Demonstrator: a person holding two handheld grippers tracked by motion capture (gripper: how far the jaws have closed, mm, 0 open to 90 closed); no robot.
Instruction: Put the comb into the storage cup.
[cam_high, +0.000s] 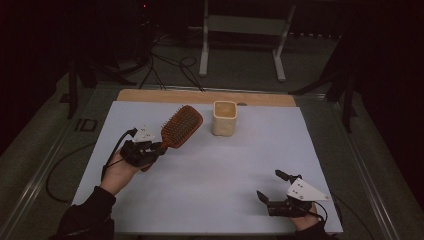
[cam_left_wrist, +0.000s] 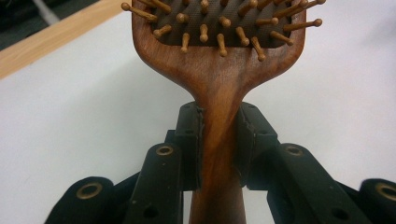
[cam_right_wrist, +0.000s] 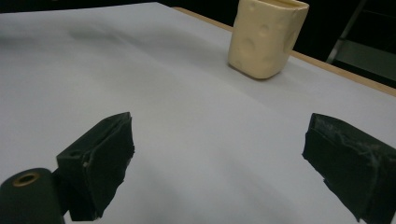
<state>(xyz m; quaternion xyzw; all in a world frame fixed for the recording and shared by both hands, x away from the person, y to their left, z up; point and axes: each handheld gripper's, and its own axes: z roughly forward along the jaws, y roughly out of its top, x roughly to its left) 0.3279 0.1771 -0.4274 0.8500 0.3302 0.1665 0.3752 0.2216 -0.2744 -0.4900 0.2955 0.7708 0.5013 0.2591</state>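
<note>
One wooden paddle hairbrush (cam_high: 179, 129), reddish-brown with peg bristles facing up, sits clamped by its handle in the left tool (cam_high: 159, 149), near the counter's (cam_high: 210, 170) far-left part. Its head points toward the cream cup (cam_high: 224, 118). Right tool (cam_high: 268, 186) gapes empty near the front-right corner.

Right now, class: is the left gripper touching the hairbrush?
Touching. The left gripper view shows the left gripper with both pads pressed against the handle of the hairbrush.

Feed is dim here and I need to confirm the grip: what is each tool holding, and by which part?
The left tool clamps the wooden hairbrush by its handle, just below the head. The right tool holds nothing; its jaws stand open.
</note>
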